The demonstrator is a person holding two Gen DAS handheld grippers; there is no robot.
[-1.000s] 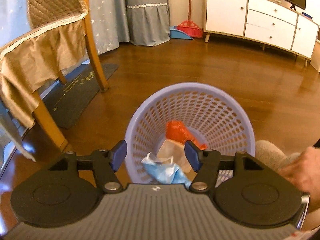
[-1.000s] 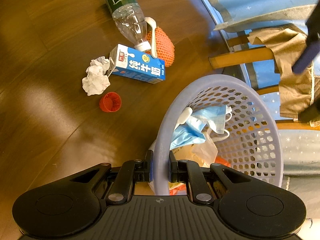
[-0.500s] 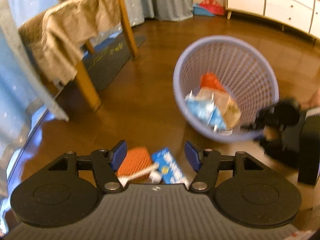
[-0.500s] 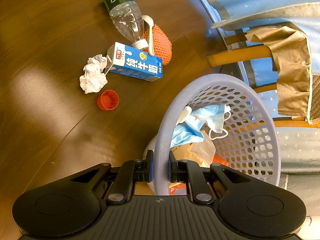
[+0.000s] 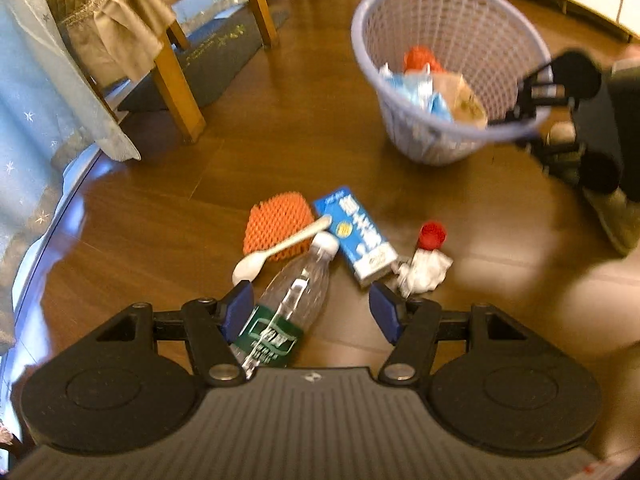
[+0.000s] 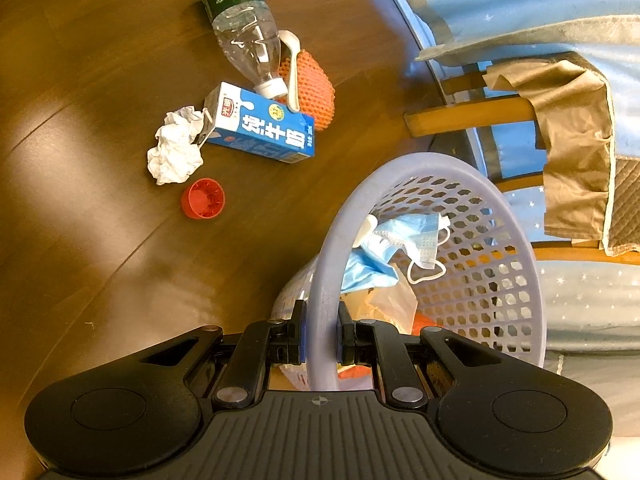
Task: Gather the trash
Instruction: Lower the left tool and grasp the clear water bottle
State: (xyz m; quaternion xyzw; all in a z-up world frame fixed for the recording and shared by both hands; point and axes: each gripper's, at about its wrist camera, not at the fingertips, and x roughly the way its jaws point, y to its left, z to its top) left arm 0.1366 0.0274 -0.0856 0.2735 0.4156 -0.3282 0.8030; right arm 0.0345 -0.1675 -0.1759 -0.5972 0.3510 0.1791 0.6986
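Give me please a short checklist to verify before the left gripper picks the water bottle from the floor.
1. Left gripper open: ok, jaws stand wide apart.
2. Bottle between its fingers: ok, the labelled end lies nearer the left finger.
3. Bottle free of other trash: not ok, its cap end touches the spoon and sits against the milk carton.
4. Right gripper holds the basket: ok, shut on the rim.
5. Room in the basket: ok, trash covers only the bottom.
6. Bottle empty: cannot tell.
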